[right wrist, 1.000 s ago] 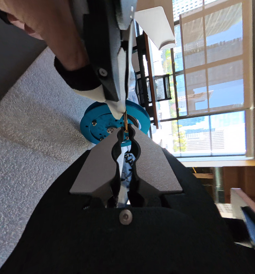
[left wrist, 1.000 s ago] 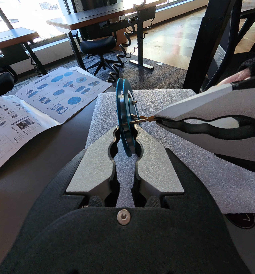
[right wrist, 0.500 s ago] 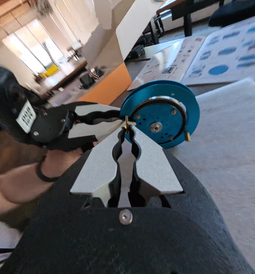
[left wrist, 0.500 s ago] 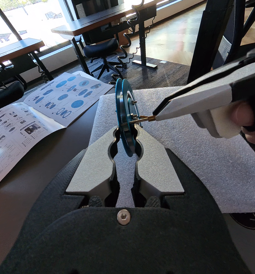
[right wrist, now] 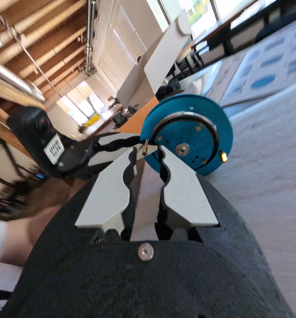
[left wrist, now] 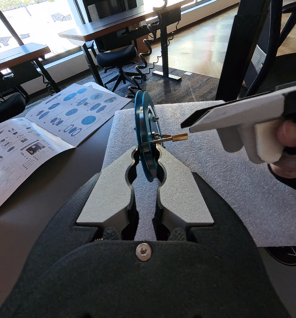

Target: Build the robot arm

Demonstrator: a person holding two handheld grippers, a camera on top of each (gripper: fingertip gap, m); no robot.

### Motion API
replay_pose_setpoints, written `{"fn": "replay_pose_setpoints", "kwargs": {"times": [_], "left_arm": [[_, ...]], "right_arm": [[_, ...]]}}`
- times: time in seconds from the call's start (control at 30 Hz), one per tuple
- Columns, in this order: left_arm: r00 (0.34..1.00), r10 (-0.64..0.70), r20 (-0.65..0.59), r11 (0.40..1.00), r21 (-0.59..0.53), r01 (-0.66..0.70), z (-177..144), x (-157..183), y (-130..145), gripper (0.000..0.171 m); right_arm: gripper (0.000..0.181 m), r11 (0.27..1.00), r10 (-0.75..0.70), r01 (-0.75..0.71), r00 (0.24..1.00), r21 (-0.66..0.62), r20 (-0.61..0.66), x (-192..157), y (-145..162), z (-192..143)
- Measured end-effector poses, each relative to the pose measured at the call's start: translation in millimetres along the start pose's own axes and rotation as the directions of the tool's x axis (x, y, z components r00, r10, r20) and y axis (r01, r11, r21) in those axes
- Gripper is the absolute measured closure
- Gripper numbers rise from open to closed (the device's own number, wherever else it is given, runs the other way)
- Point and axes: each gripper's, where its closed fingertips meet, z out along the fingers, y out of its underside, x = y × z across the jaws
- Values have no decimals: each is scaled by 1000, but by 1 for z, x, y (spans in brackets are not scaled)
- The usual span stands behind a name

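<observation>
Left gripper (left wrist: 146, 155) fingers pinched the upright blue disc assembly (left wrist: 146, 137) while the right gripper (right wrist: 148, 149) gaped beside a brass standoff (left wrist: 179, 137), which looked barely seated and might drop out if the disc tilted

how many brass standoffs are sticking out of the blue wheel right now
2. One brass standoff sits at the rim of the blue wheel by the left gripper; a second sits at the far lower rim. Others may be hidden.
</observation>
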Motion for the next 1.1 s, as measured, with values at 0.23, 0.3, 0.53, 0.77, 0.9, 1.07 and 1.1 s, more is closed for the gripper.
{"fn": "replay_pose_setpoints", "kwargs": {"times": [0.23,0.3,0.53,0.77,0.9,1.07,1.1], "left_arm": [[1000,-25,-13,1000,2,25,0,-1,0,156],[1000,-21,-13,1000,3,21,1,0,0,156],[1000,-17,-7,1000,2,17,0,-1,0,156],[1000,-7,0,1000,4,7,0,-1,0,156],[1000,-2,2,1000,5,2,0,0,0,156],[1000,-18,-6,1000,5,18,0,-1,0,156],[1000,-21,-8,1000,5,21,0,-1,0,156]], "right_arm": [[160,427,-903,881,402,-202,-151,-1,1,-1],[162,263,-962,930,231,-257,-146,-1,3,5],[177,308,-951,920,286,-241,-121,-4,7,11],[177,971,-222,214,973,-109,-67,-3,7,10],[176,969,246,-243,967,-53,63,-2,6,10],[166,986,162,-164,982,9,95,-4,1,9],[161,996,81,-83,993,18,84,-5,-1,8]]}}
